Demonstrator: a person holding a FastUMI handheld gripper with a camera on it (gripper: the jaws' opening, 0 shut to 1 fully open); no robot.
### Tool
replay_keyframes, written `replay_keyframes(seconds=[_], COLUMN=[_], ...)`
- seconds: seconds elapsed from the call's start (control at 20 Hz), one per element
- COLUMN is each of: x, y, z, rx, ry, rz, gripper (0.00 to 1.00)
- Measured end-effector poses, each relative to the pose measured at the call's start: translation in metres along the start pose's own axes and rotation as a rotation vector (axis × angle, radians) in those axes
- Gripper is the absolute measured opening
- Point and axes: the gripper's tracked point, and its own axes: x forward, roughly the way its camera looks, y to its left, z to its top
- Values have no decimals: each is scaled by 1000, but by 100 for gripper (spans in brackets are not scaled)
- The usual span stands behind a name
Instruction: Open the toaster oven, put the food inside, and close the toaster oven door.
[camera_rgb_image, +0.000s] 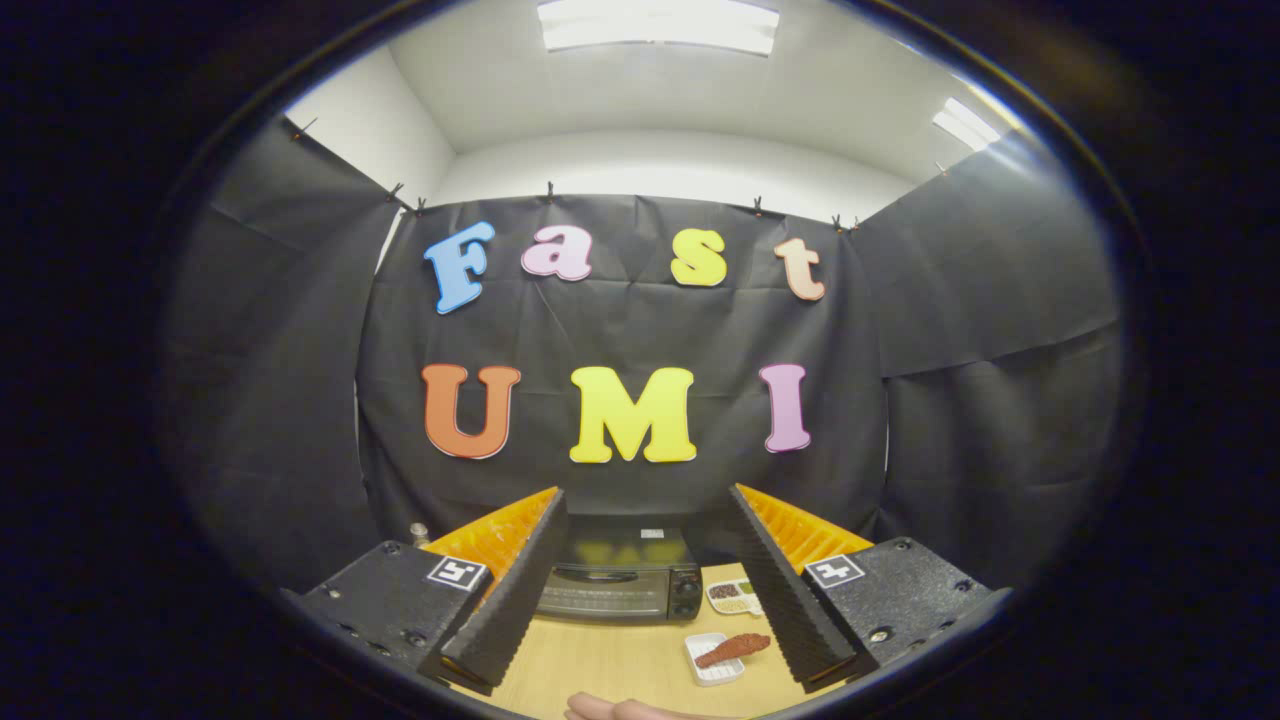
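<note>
Gripper (648, 565) open, food (733, 649) in tray (708, 668)

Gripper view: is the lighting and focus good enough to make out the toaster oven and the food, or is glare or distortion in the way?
Gripper view: even ceiling light, no glare on the toaster oven; fisheye bends the walls; oven and food on its small white tray read sharp but small; open gripper frames them, holding nothing.

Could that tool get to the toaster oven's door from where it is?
Probably yes. The tool is open, and the toaster oven, door closed, sits straight ahead between its fingers. Bare table lies before it; the food tray sits off to one side.
</note>
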Motion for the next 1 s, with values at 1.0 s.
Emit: replay_keyframes(seconds=[1.0], x=[173], y=[44], z=[-157], rx=[-34], ry=[197], rz=[47], gripper=[100])
